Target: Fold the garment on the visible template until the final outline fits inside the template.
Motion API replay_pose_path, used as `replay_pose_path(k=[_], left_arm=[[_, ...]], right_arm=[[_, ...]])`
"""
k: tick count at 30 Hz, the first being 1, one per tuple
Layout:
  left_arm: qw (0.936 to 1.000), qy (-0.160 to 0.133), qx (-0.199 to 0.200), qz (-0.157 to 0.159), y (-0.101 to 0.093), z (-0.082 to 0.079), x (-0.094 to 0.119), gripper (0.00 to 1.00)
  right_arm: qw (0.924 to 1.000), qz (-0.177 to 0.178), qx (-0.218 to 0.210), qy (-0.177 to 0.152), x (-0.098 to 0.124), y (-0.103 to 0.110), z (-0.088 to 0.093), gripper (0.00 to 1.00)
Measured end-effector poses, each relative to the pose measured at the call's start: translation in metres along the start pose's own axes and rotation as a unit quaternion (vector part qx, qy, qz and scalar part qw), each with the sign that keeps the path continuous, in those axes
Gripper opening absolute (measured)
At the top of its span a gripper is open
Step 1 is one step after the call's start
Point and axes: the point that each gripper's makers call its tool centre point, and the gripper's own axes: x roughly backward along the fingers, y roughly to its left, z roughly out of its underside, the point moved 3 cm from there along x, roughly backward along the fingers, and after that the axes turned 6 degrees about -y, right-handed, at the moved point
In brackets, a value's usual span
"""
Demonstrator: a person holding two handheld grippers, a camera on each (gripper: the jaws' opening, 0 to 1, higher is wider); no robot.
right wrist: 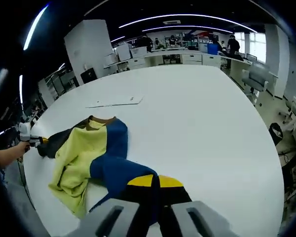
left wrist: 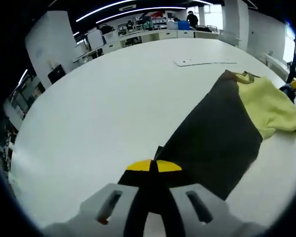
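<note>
Both grippers — clamped on garment

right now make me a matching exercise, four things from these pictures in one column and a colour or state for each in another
Things:
1. left tool
2. sleeve held by the right tool
3. garment body
4. flat sheet on the table

Colour or state:
a. blue
b. yellow
c. white, lying beyond the garment
d. shut on dark fabric

Pairs: 1-d, 2-a, 3-b, 4-c
</note>
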Motion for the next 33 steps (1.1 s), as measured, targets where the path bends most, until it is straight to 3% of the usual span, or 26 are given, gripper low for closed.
replay_pose_path(k=[11,17,19,25,30,33], left_arm=[[0.9998,0.008,-0.007,-0.017,0.013,-0.006,-0.008,0.0],[0.9992,0.009,0.014,-0.036,0.03,-0.005,-0.008,0.0],[0.9988,0.004,0.036,-0.032,0.031,-0.005,-0.008,0.0],[0.9995,0.003,0.017,-0.027,0.027,-0.004,-0.005,0.0],[0.9992,-0.011,0.031,-0.024,0.026,-0.007,0.001,0.0],[0.9981,-0.031,0.05,-0.016,0.023,-0.012,0.005,0.11]], right_arm=[[0.9994,0.025,-0.002,0.022,-0.005,-0.023,0.011,0.0],[0.999,0.032,0.002,0.033,-0.005,-0.028,0.014,0.0],[0.9989,0.034,0.002,0.033,-0.006,-0.028,0.014,0.0],[0.9988,0.035,-0.001,0.034,-0.006,-0.027,0.015,0.0],[0.9989,0.032,0.004,0.034,-0.006,-0.027,0.016,0.0],[0.999,0.03,0.01,0.032,-0.004,-0.026,0.015,0.0]])
